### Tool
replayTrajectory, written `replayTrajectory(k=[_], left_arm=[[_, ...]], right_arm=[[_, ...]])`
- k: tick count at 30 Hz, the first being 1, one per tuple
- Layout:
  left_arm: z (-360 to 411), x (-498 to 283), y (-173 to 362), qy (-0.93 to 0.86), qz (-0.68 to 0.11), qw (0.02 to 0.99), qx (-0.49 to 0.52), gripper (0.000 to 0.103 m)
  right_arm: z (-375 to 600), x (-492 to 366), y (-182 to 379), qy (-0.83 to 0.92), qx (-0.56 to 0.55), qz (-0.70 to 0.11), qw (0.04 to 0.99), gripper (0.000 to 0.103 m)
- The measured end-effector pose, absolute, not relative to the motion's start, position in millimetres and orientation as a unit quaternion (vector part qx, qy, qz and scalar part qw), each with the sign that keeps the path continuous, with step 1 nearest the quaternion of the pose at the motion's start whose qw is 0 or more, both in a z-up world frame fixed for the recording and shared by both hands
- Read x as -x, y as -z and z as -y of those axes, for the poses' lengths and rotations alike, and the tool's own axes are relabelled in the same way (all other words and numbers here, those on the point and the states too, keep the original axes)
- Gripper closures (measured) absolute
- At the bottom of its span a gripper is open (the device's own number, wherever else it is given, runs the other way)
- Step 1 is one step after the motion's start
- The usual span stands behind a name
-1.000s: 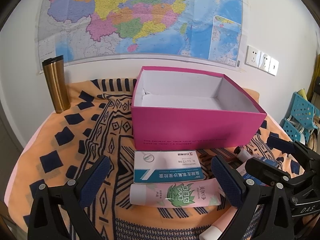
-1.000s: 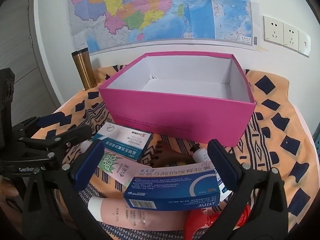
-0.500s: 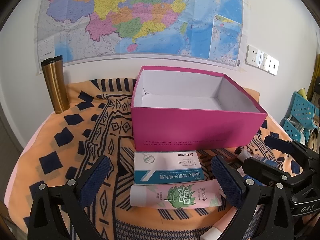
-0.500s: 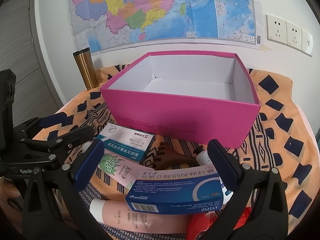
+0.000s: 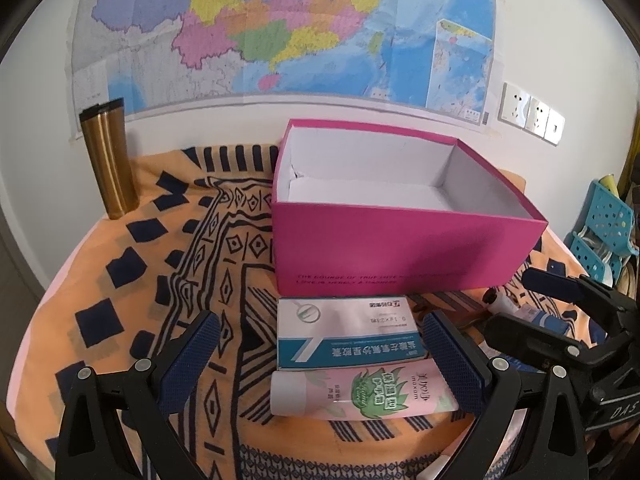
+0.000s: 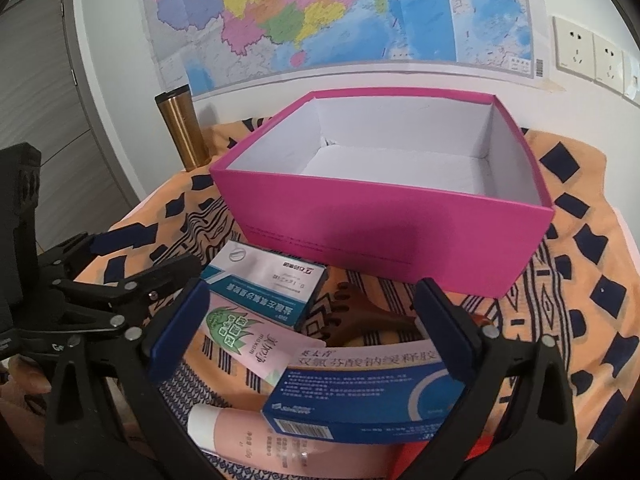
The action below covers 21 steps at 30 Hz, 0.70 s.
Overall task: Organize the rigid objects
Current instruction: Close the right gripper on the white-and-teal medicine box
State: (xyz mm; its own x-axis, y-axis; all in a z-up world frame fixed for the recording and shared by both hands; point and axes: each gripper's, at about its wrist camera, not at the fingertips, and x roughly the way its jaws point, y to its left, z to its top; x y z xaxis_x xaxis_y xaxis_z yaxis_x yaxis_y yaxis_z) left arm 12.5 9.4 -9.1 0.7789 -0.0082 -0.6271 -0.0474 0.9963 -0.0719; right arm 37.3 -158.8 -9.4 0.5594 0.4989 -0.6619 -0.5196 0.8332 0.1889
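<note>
The pink box (image 5: 404,248) sits open and apparently empty on the patterned cloth (image 5: 132,280) that covers the counter, and everything to be sorted lies in a cluster just in front of its near wall. Closest to that wall is the teal-and-white carton (image 5: 346,334), with the pink tube (image 5: 360,394) just beside it on the side away from the box; further from the box again lie the blue carton (image 6: 368,396), overlapping the pink tube's flat end, and a second pink tube (image 6: 256,436) partly under it, while a brown wooden piece (image 6: 360,316) rests between the blue carton and the box wall. The left gripper (image 5: 320,356) hangs with its jaws spread wide, straddling the teal-and-white carton and pink tube without touching either; the right gripper (image 6: 308,328) is likewise spread, holding nothing, over the blue carton. Nothing has gone into the box yet, so the sorting looks barely begun. The main risk is the crowding: the two grippers are close together in front of the box, and if both descend at once their frames could knock each other or nudge the pile. Closing on the teal-and-white carton could also pinch the pink tube alongside it. Lifting the blue carton may drag the tube ends it rests on, and the loose cloth could bunch under a sliding item.
</note>
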Motion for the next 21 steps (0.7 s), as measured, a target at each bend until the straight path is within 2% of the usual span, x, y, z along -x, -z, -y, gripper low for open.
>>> replayTrajectory(k=[2,6,9,13,15,21], left_arm=[[-15.0,-16.6,14.1,-0.010,-0.339,0.940,0.044,0.000],[-22.6,-21.5,22.4,0.001,-0.352,0.935,0.049,0.003],[-26.8,-24.6,28.3,0.011,-0.363,0.930,0.053,0.009],[-32.2,-31.9,38.2,0.030,-0.382,0.922,0.060,0.020],[-33.9,-36.1,42.5,0.041,-0.391,0.917,0.066,0.024],[-38.4,-47.0,53.0,0.068,-0.415,0.903,0.083,0.035]], right_arm=[[155.9,-41.5,11.3,-0.293,0.022,-0.379,0.877,0.007],[145.5,-48.7,15.3,-0.309,0.030,-0.391,0.867,0.021],[136.1,-53.5,18.4,-0.325,0.026,-0.401,0.856,0.032],[122.6,-62.7,27.0,-0.340,0.031,-0.424,0.839,0.040],[115.0,-68.8,33.2,-0.341,0.038,-0.440,0.830,0.049],[106.0,-87.8,50.2,-0.336,0.027,-0.480,0.810,0.050]])
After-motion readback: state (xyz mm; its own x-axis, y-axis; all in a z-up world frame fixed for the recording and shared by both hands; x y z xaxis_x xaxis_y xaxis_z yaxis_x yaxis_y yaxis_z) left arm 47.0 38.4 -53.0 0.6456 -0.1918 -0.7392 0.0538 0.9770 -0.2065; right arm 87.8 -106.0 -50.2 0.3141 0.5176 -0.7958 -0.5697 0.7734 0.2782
